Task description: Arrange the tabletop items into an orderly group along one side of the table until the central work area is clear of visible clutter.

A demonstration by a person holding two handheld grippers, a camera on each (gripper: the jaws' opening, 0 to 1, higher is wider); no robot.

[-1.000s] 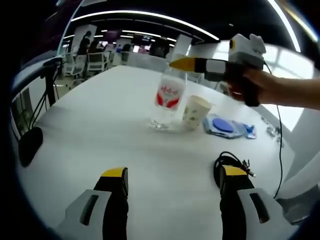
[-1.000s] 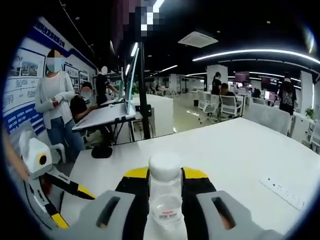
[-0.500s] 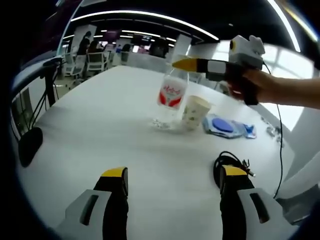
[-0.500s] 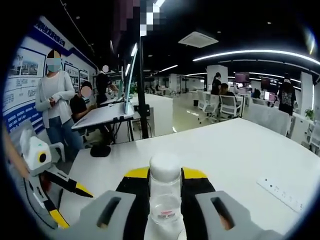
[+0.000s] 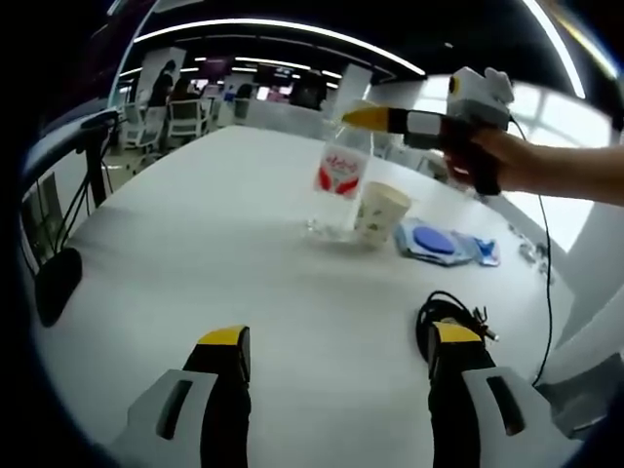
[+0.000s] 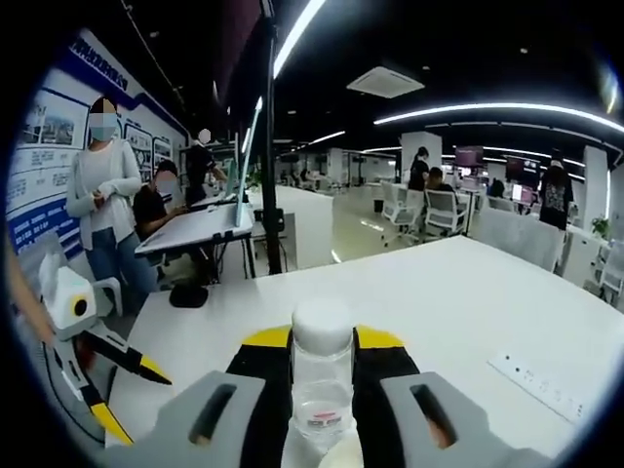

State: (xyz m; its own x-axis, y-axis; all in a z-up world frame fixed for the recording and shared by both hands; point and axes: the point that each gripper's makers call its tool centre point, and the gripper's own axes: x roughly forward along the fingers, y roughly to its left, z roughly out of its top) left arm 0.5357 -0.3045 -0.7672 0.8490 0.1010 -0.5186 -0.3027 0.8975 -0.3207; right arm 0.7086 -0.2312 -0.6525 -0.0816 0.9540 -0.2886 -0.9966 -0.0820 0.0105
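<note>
The right claw (image 6: 322,366) is pinching a clear water bottle (image 5: 339,183) by its neck, just under the white cap (image 6: 322,322). The bottle stands on the white table (image 5: 195,253), and it leans a little. Touching the bottle, on the side nearer the right hand (image 5: 487,161), is a paper cup (image 5: 380,214). Past the cup from the bottle lies a blue round thing on a flat packet (image 5: 444,244). The left claw (image 5: 336,351) is spread wide with nothing in it, low over the table, well apart from the bottle. A black cable coil (image 5: 453,314) lies beside its right jaw. A white power strip (image 6: 536,385) lies far from the bottle.
</note>
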